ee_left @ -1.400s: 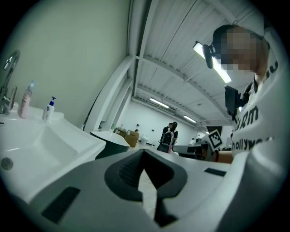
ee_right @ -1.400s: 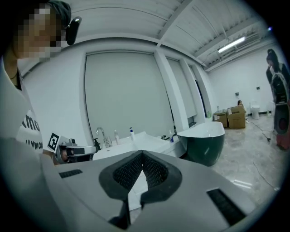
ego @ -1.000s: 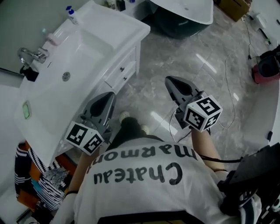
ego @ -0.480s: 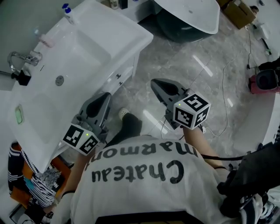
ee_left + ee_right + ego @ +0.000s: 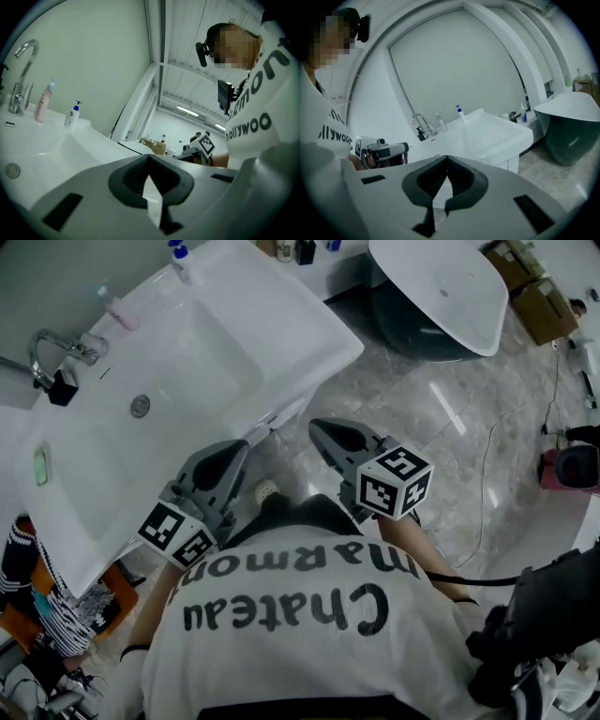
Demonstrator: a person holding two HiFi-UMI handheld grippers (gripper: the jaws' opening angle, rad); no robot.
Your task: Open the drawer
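Observation:
The white vanity [image 5: 309, 338] carries a sink basin, and its countertop hides nearly all of the drawer fronts from above. A sliver of the drawer front [image 5: 270, 426] shows under the counter's edge, and the cabinet front [image 5: 512, 164] appears below the basin in the right gripper view. My left gripper [image 5: 228, 454] [image 5: 149, 157] hangs just below the counter's front edge, its jaws shut and empty. My right gripper [image 5: 323, 432] [image 5: 446, 158], also shut on nothing, is to its right, pointing at the vanity's corner. Neither touches the drawer.
A chrome faucet [image 5: 56, 348] and bottles [image 5: 178, 254] stand at the back of the counter. A dark freestanding bathtub [image 5: 441, 287] sits at the upper right. Marble floor [image 5: 450, 427] spreads to the right, crossed by a cable. Striped cloth [image 5: 28, 587] lies at the lower left.
Both grippers have moved in toward the vanity's front edge, the right one shifting left and lower. The jaws stay shut.

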